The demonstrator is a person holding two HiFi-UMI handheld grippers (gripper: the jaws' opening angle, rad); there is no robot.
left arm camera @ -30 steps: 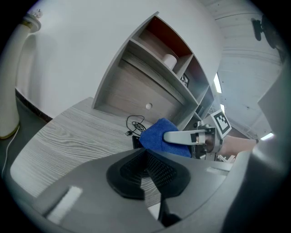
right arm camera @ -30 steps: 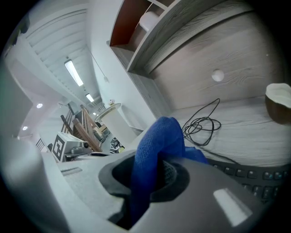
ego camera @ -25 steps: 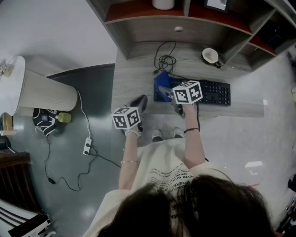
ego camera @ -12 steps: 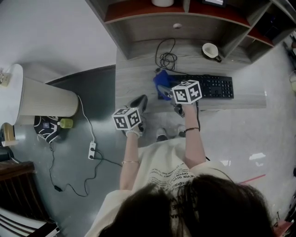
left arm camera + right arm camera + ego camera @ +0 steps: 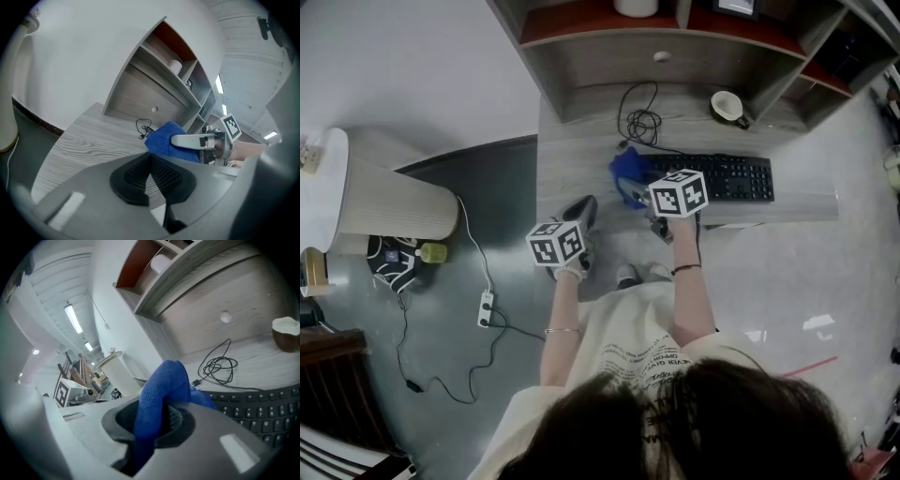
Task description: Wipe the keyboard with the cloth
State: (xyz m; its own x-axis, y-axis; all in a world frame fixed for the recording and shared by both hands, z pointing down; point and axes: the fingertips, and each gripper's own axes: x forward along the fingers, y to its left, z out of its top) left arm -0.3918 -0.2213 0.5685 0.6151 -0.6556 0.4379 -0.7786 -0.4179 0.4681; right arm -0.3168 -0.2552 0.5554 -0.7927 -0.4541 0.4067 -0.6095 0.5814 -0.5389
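A black keyboard [image 5: 724,178] lies on the grey wooden desk [image 5: 572,159], and its keys show in the right gripper view [image 5: 255,411]. My right gripper [image 5: 637,190] [image 5: 161,423] is shut on a blue cloth [image 5: 625,172] [image 5: 161,385] [image 5: 164,137], which hangs bunched over the keyboard's left end. My left gripper [image 5: 581,212] [image 5: 150,161] hovers at the desk's front left edge, shut with nothing in it. In the left gripper view one right gripper finger [image 5: 190,140] lies across the cloth.
A coiled black cable [image 5: 638,120] [image 5: 218,365] lies behind the keyboard and a white cup [image 5: 727,112] [image 5: 286,333] stands at the back right. Shelves rise behind the desk. On the floor to the left are a white cylinder [image 5: 389,200] and a power strip [image 5: 485,302].
The head view has shifted a little. My right gripper with the cloth has drawn slightly back toward the desk's front edge at the keyboard's left end. The left gripper has stayed put.
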